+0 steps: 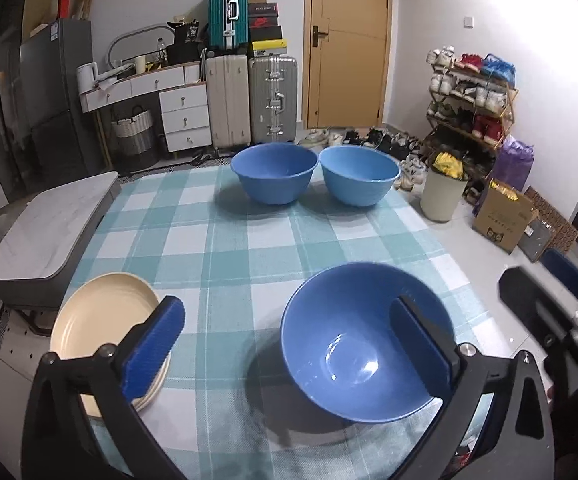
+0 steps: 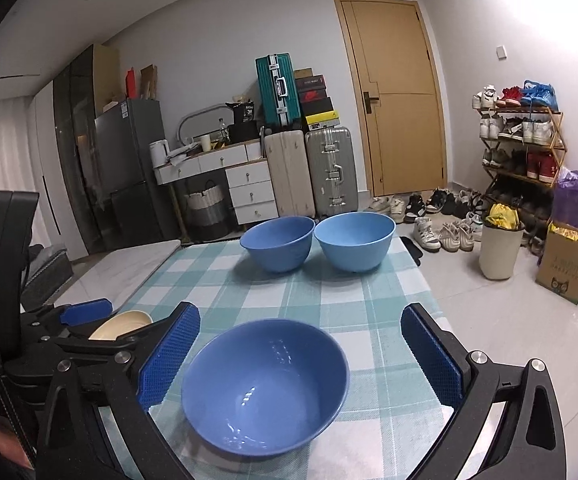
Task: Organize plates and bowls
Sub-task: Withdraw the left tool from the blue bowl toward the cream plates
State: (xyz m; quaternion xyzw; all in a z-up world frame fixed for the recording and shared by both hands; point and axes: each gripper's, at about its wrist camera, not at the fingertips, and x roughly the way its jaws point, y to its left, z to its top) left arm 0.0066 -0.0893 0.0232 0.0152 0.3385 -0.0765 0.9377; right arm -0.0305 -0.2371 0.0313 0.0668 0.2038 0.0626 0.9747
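A dark blue bowl (image 1: 365, 344) (image 2: 265, 384) stands upright on the checked tablecloth (image 1: 225, 248), close in front of both grippers. My left gripper (image 1: 289, 312) is open and holds nothing; its right finger (image 1: 421, 340) hangs over the bowl's rim. A stack of cream plates (image 1: 105, 320) (image 2: 125, 322) lies under its left pad (image 1: 153, 348). My right gripper (image 2: 300, 312) is open, with the bowl lying between its pads untouched. Two more blue bowls (image 1: 275, 172) (image 1: 359, 174) stand side by side at the table's far edge.
A low marble-topped table (image 1: 49, 232) adjoins the left side. Right of the table is tiled floor with a cream bin (image 2: 499, 252), a cardboard box (image 2: 567, 268) and a shoe rack (image 2: 521, 148). Suitcases (image 1: 249, 96) and drawers stand behind.
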